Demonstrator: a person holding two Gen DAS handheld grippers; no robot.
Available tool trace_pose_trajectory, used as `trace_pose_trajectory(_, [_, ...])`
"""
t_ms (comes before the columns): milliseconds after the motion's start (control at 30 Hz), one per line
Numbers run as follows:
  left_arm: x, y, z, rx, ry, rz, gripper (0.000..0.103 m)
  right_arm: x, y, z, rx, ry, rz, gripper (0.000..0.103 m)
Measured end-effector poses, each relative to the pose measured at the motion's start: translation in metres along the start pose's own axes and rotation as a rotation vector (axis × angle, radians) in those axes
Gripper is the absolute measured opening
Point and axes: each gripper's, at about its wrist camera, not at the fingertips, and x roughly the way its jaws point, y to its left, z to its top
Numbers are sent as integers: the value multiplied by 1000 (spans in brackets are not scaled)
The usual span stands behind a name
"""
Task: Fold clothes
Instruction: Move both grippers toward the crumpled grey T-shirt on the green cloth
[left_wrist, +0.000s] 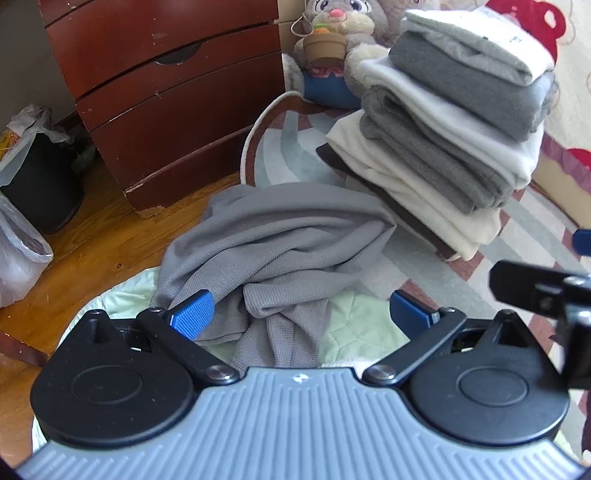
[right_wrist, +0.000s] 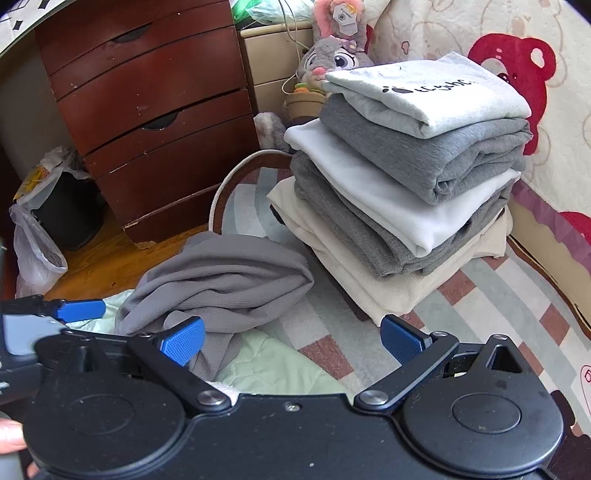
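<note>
Grey waffle-knit garment (left_wrist: 273, 251), crumpled at centre frame on a pale green quilted pad (left_wrist: 354, 325), beside a stack of folded clothes (left_wrist: 450, 122) at upper right. Soft, light, limp; likely to sag and bunch, so best pinched at a hem or corner. Left tool (left_wrist: 299, 314) spread wide, gripping nothing, one pad against cloth. Right tool (right_wrist: 291, 338) likewise apart, empty.
</note>
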Motion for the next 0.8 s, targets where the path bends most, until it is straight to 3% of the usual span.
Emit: trace_pose_trajectory(800, [-1,-17,-9,70,64,-8,103,3,-15,-4,126,47,2,103])
